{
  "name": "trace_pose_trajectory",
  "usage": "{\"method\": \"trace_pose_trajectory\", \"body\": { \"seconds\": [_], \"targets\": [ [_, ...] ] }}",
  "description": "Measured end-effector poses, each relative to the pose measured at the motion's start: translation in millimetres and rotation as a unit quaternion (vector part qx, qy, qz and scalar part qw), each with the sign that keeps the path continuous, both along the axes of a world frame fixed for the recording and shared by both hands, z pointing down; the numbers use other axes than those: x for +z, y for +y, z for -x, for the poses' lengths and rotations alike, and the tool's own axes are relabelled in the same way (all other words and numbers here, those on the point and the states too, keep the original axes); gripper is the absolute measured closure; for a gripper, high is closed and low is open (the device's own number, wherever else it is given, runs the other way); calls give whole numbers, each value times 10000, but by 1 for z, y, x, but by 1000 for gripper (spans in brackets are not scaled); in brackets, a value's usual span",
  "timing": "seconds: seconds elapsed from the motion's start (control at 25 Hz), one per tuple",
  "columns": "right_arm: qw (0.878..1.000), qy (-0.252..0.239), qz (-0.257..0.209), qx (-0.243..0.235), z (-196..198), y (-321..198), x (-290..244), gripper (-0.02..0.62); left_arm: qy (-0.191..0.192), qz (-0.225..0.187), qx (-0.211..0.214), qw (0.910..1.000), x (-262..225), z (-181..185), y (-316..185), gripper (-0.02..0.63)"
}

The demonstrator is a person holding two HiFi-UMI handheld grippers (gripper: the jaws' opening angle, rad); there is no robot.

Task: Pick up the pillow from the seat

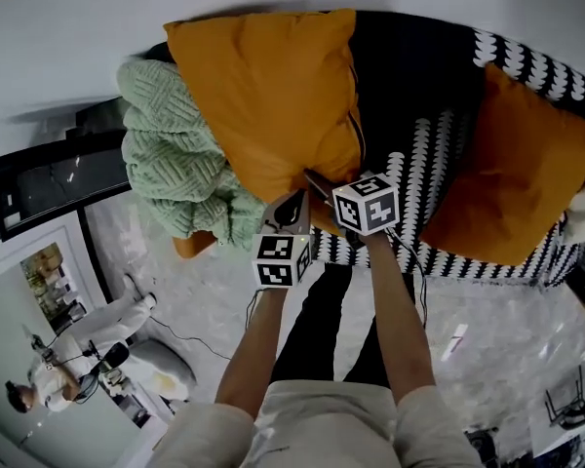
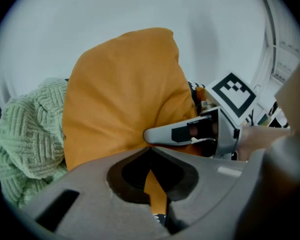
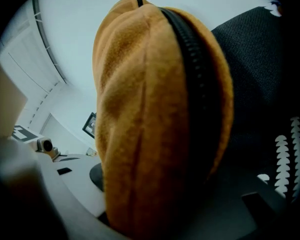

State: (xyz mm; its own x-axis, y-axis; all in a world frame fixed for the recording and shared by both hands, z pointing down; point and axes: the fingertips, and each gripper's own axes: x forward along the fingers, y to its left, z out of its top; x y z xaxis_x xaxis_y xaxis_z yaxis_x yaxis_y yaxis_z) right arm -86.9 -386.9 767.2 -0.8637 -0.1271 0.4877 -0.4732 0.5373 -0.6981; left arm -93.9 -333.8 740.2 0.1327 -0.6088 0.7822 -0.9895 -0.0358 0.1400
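An orange pillow (image 1: 273, 96) stands up off the black-and-white patterned sofa seat (image 1: 439, 154), pinched at its lower corner by both grippers. My left gripper (image 1: 292, 210) is shut on a thin fold of the pillow's orange fabric (image 2: 155, 194). In the left gripper view the pillow (image 2: 125, 94) bulges above, and one of the right gripper's fingers (image 2: 180, 132) lies against it. My right gripper (image 1: 320, 185) is shut on the pillow's zippered edge (image 3: 155, 134), which fills the space between its jaws.
A second orange pillow (image 1: 512, 174) leans on the sofa's right side. A green knitted blanket (image 1: 175, 154) is heaped at the left. A black-framed panel (image 1: 49, 183) stands at the left, a person in white (image 1: 68, 359) lower left, a small chair (image 1: 565, 408) lower right.
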Motion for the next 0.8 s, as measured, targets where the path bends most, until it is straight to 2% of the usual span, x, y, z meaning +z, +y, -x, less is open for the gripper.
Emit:
{"method": "trace_pose_trajectory", "body": {
  "seconds": [0.28, 0.8],
  "targets": [
    [9996, 90, -110, 233, 3, 16, -20, 359, -60, -213, 199, 9996, -26, 12, -1, 597],
    [9957, 440, -506, 636, -1, 39, -64, 367, 201, -450, 623, 9968, -63, 16, 11, 597]
  ]
}}
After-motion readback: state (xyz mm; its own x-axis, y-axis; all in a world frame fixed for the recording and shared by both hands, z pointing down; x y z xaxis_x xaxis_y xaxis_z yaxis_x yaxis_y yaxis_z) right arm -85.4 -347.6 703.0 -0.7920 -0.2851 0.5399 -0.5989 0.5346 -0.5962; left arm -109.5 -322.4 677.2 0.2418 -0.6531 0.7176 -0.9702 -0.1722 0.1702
